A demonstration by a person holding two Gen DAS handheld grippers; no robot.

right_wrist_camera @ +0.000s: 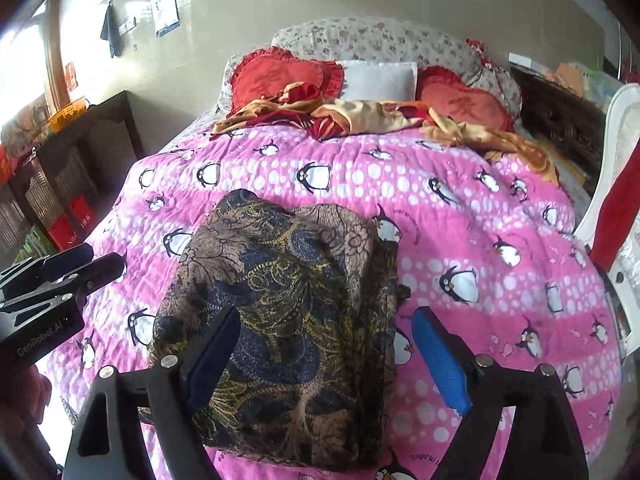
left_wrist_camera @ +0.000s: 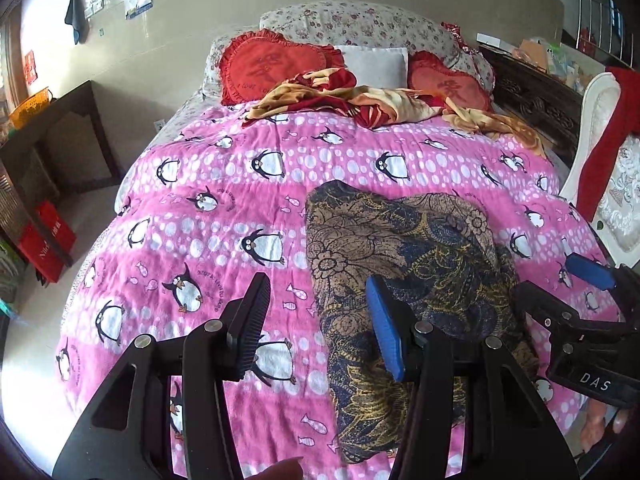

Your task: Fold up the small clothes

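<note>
A dark blue and tan floral garment (left_wrist_camera: 404, 276) lies folded in a rough rectangle on the pink penguin blanket (left_wrist_camera: 208, 184); it also shows in the right wrist view (right_wrist_camera: 288, 312). My left gripper (left_wrist_camera: 320, 320) is open and empty, above the garment's left edge. My right gripper (right_wrist_camera: 324, 356) is open and empty, its jaws wide over the garment's near half. The right gripper also shows at the right edge of the left wrist view (left_wrist_camera: 560, 284), beside the garment. The left gripper shows at the left edge of the right wrist view (right_wrist_camera: 96, 264).
Red heart cushions (left_wrist_camera: 276, 64), a white pillow (left_wrist_camera: 376, 64) and a crumpled red and yellow cloth (left_wrist_camera: 360, 100) lie at the head of the bed. A dark cabinet (left_wrist_camera: 60, 140) stands left. A white chair (left_wrist_camera: 604, 152) with a red cloth stands right.
</note>
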